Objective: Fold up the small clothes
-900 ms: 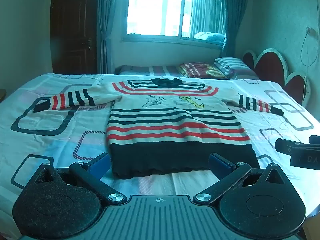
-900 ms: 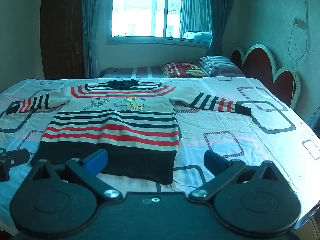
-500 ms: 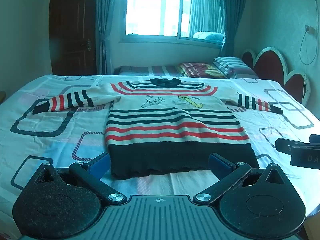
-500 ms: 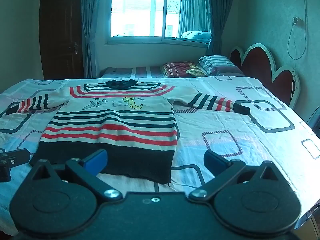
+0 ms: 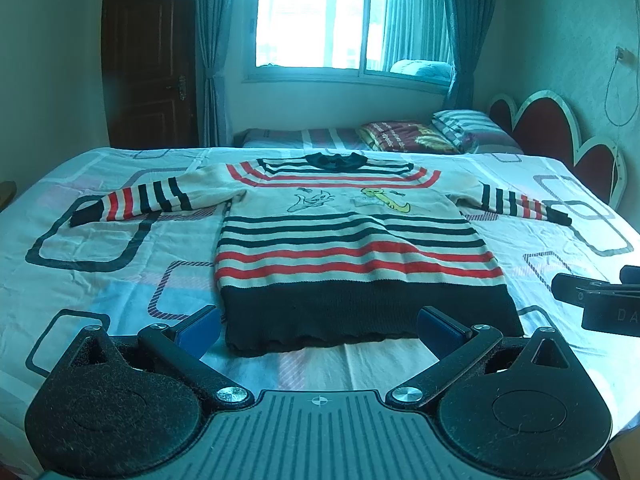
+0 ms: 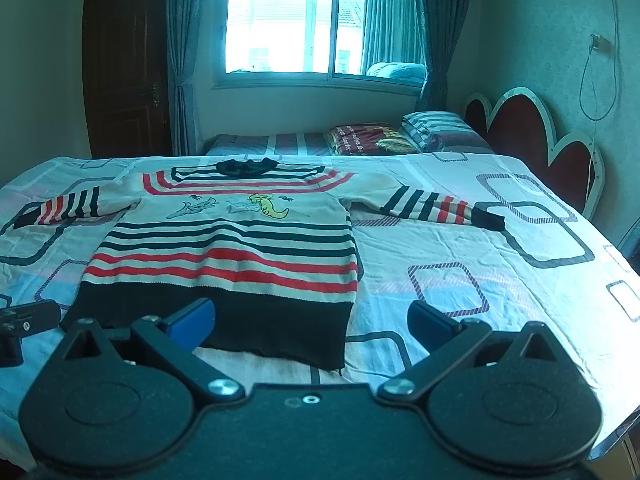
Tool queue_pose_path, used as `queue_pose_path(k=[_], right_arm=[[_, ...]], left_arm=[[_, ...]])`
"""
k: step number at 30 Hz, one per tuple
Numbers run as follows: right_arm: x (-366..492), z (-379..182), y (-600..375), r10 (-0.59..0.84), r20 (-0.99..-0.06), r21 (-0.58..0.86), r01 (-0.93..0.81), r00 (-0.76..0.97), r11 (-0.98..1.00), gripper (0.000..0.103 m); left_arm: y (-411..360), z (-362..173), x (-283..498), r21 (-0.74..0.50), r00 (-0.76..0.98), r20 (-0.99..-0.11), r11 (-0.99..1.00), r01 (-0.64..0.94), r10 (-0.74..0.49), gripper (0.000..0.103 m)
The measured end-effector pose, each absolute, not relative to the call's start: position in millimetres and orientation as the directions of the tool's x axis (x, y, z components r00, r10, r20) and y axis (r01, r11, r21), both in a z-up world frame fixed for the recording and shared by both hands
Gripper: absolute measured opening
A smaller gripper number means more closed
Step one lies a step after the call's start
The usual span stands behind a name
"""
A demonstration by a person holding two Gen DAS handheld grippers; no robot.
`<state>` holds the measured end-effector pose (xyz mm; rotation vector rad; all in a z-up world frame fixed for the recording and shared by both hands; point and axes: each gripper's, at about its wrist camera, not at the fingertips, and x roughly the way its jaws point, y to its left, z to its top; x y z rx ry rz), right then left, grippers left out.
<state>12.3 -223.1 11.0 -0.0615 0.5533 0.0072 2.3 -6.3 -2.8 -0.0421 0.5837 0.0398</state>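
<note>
While spread flat on the bed sheet (image 5: 120, 280), front side up, with both sleeves stretched out sideways: striped sweater (image 5: 352, 240), collar toward the window (image 5: 352, 20), black hem toward the cameras.

From the left wrist view:
- Left gripper (image 5: 319, 326) just before the black hem, fingers spread wide, nothing between the blue pads (image 5: 200, 326), no touch on the cloth.
- Whole sweater nearly centred, hem lying across the gap between the fingers.
- Left sleeve cuff (image 5: 80, 218) fully visible on a dark rectangle of the sheet pattern.
- Part of the right gripper (image 5: 592, 300) seen only as a black piece at the right edge, over the sheet and beside the hem corner.
- Dark wooden door (image 5: 152, 72) with its handle clear at the left.

From the right wrist view:
- Right gripper (image 6: 310, 322) also wide open and empty; left blue pad (image 6: 192, 320) over the black hem, right pad over bare sheet.
- Sweater shifted to the left half of the picture; hem corner (image 6: 336, 360) close to the camera, slightly lifted or curled, hard to tell which.
- Right sleeve cuff (image 6: 490, 218) seen larger, lying on the sheet well apart from the body.
- Much bare patterned sheet at the right, not seen so widely from the other view.
- Small black piece of the left gripper (image 6: 28, 316) at the left edge.

In both views: pillows (image 6: 436, 128) and a folded blanket (image 6: 368, 140) behind the bed, red headboard (image 6: 532, 136) at right, cable hanging on the wall.
</note>
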Motion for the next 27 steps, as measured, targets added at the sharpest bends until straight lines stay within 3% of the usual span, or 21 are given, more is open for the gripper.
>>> queue_pose_path(k=[27], right_arm=[[14.4, 12.2, -220.0, -0.009, -0.516, -0.062, -0.027, 0.856, 0.998, 0.102]], left_arm=[[-6.8, -3.5, 2.1, -0.032, 0.833, -0.552, 0.998, -0.05, 0.024, 0.103]])
